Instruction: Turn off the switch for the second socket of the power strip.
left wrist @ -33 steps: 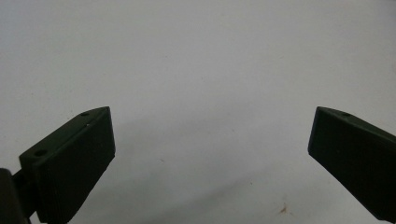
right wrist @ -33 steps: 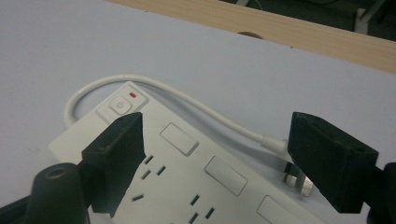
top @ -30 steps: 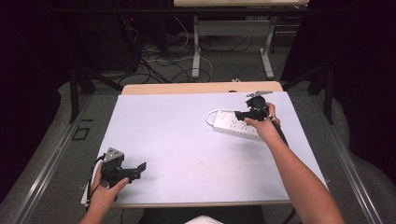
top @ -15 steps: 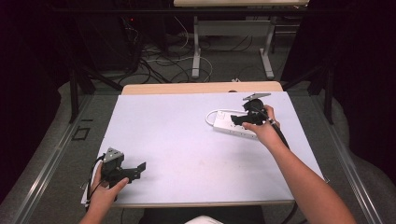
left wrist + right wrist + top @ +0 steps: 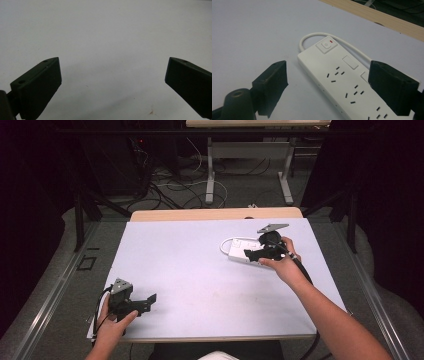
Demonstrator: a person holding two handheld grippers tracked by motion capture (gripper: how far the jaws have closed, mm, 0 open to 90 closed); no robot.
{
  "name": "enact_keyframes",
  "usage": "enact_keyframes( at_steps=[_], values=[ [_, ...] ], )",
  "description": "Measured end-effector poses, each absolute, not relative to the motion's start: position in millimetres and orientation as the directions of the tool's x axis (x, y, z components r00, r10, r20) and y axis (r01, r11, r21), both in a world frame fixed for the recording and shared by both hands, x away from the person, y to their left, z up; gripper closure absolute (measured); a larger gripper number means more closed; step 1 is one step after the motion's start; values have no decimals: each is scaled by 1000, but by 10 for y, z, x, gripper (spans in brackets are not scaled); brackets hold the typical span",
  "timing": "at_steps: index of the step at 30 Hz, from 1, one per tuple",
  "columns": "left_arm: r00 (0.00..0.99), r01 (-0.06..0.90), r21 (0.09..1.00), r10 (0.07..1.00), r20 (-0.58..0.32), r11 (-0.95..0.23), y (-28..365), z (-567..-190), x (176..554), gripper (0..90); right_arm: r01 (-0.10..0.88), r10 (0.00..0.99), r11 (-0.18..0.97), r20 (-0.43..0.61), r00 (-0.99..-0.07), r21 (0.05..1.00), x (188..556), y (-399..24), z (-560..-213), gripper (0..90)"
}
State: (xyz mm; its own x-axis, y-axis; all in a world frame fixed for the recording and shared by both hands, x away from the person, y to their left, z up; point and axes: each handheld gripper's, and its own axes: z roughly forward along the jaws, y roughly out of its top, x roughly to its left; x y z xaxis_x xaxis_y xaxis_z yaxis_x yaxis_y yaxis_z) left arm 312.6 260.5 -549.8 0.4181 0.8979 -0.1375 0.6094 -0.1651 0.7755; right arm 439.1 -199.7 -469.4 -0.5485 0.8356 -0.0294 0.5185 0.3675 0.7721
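- Right gripper (image 5: 252, 254) over the white power strip (image 5: 342, 82), fingers (image 5: 270, 86) spread wide, nothing clamped between them
- Power strip flat on the worktop (image 5: 200, 270), running from below the fingers out ahead of them, switch (image 5: 325, 45) at the end beyond the fingertips, cord (image 5: 312, 36) looping round past that end
- One finger off the strip's long edge over bare worktop, the other above the strip's far side; pads apparently clear of the casing
- Judged step: straddling the strip for a grasp across its width
- Best done by centring both fingers on the long edges, lowering squarely, then closing evenly so the strip does not twist or skid
- Worth keeping pads off the switch and the cord outside the fingers
- Left gripper (image 5: 145, 301) resting near the worktop's near edge, well apart from the strip, fingers (image 5: 40, 85) wide and bare
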Motion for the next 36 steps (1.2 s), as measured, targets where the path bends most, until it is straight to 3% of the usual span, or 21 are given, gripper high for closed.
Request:
enact_keyframes(
  at_steps=[36],
  values=[
    [419,610,775,898,-134,-168,2603,-5500,3127,7,471,795,333,25,-606,817,3667,-2113,-4790,153]
  ],
)
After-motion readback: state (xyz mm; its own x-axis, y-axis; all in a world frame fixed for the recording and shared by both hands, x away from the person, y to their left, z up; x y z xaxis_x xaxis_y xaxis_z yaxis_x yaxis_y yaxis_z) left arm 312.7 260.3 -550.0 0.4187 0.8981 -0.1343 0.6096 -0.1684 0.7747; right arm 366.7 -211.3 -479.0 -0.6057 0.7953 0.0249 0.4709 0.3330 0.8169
